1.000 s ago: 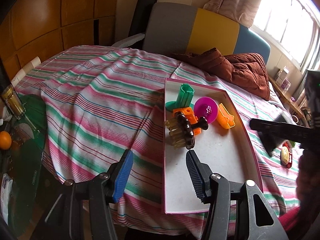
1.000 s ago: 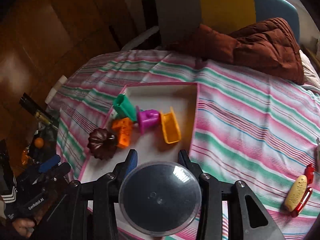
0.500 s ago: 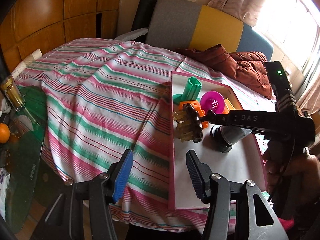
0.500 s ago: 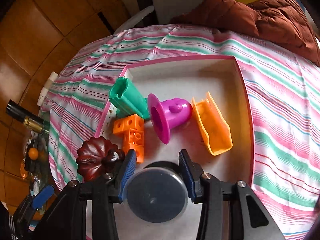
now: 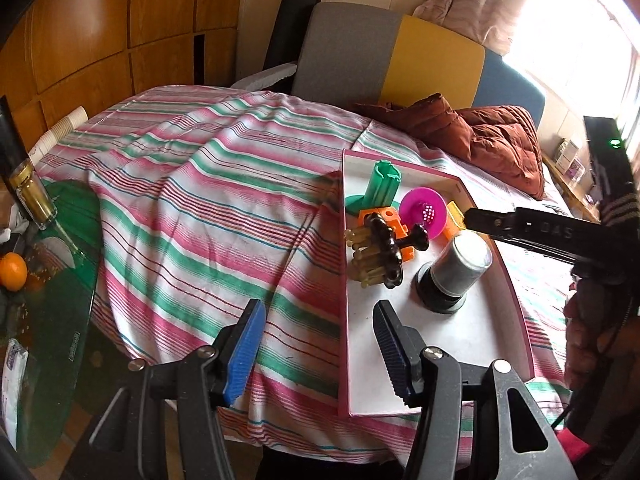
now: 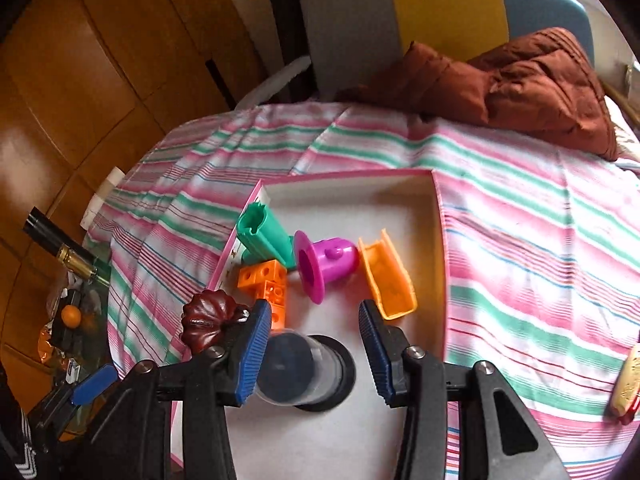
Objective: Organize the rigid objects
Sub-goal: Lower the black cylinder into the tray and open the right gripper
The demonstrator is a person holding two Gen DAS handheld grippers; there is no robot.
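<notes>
A pink-rimmed white tray (image 5: 448, 356) (image 6: 437, 216) lies on the striped bedspread. In it are a green tube (image 5: 382, 184) (image 6: 264, 236), a magenta funnel (image 5: 424, 212) (image 6: 326, 266), an orange block (image 5: 386, 222) (image 6: 268, 280), an orange trough (image 6: 386, 276) and a dark brown brush (image 5: 384, 248) (image 6: 208, 320). A clear cup on a black base (image 5: 454, 274) (image 6: 304, 368) stands upright in the tray. My right gripper (image 6: 312, 348) is open just above it, no longer gripping it. My left gripper (image 5: 320, 352) is open and empty over the tray's near left edge.
A brown quilted cushion (image 5: 480, 136) (image 6: 520, 84) lies beyond the tray. A glass side table (image 5: 48, 280) with a bottle (image 5: 28, 184) and an orange (image 5: 12, 272) stands at the left. A small yellow and red object (image 6: 624, 384) lies on the bedspread right of the tray.
My right gripper carried the clear cup to the tray, set it down upright, and opened. My left gripper stayed open and drifted slightly.
</notes>
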